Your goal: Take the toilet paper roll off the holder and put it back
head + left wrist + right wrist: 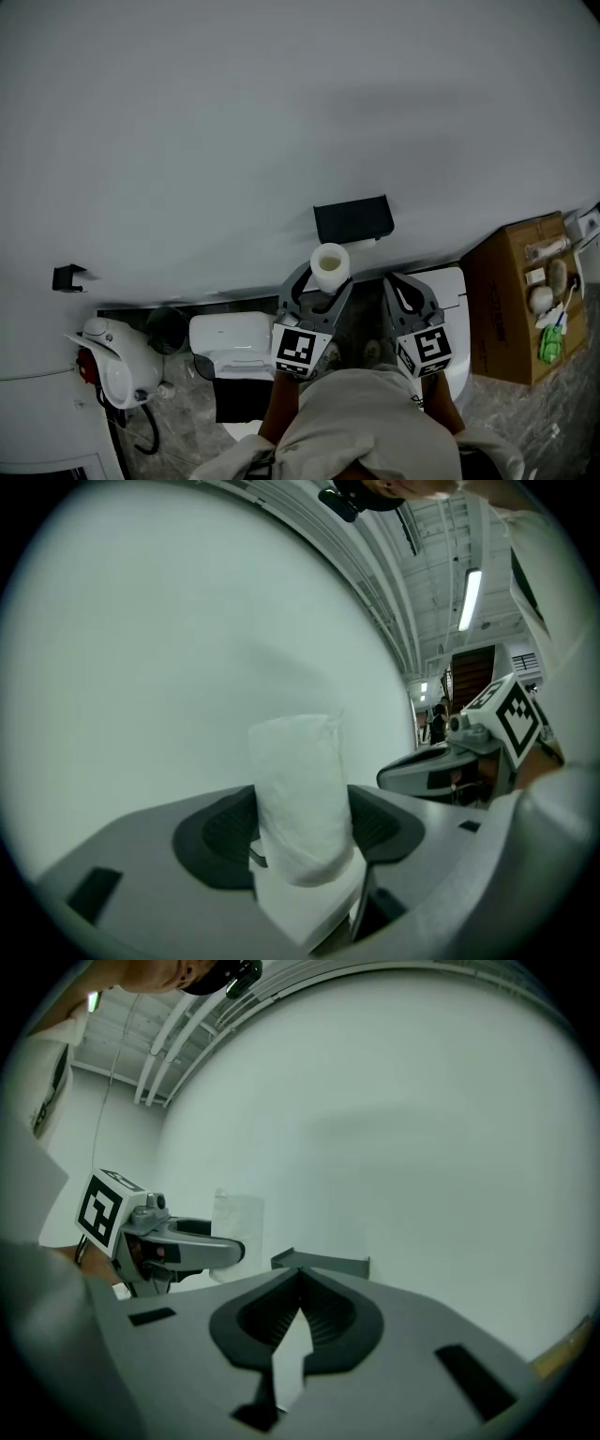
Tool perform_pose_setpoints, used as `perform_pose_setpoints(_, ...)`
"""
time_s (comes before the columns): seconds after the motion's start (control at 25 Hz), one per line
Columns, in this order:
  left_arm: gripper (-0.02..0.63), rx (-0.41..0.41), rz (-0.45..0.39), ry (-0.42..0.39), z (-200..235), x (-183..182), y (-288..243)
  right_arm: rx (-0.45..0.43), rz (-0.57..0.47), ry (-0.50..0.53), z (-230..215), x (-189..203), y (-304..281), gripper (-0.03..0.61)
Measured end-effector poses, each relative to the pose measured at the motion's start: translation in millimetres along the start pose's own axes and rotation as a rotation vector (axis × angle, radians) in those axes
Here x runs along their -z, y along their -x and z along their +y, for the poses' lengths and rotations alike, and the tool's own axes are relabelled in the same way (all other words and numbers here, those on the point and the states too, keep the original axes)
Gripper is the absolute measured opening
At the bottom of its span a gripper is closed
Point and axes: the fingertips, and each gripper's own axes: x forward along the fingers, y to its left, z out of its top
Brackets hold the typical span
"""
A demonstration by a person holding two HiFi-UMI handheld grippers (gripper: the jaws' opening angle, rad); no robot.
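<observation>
A white toilet paper roll (pixel 329 262) stands upright between the jaws of my left gripper (pixel 324 281), just below the black wall holder (pixel 353 219). In the left gripper view both dark pads press on the sides of the roll (pixel 298 780), and a loose sheet hangs under it; the left gripper (pixel 302 832) is shut on it. My right gripper (pixel 401 287) is beside it to the right, shut and empty, its tips meeting (pixel 298 1283). In the right gripper view the holder (pixel 321 1262) shows ahead on the wall, with the roll (pixel 236 1215) to its left.
A plain white wall fills the upper view. Below stand a white toilet tank (pixel 231 339), a white appliance (pixel 114 361) at left, another white fixture (pixel 457 300), and an open cardboard box (pixel 520 300) of toiletries at right. A small black hook (pixel 67 277) is on the wall.
</observation>
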Motion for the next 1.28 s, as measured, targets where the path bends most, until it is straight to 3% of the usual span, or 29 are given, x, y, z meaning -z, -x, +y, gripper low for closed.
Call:
perform_pose_setpoints(0.44, 0.304, -0.032, -0.004, -0.012, -1, -3, -13, -0.024, -0.013, 0.005, -17, -1, -4, -0.003)
perform_pose_setpoints(0.96, 0.304, -0.015, -0.016, -0.024, -1, -17, -41, -0.005, -0.031, -0.002, -36, -6, -8, -0.003)
perform_pose_setpoints(1.16, 0.304, 0.012, 0.011, -0.008, 12, -6, -103, 0.005, 0.014, -0.033, -77, 7, -40, -0.003)
perform_pose_setpoints(1.28, 0.304, 0.019, 0.011, -0.010, 13, -7, -112, 0.010, 0.016, -0.037, -79, 7, -42, -0.003)
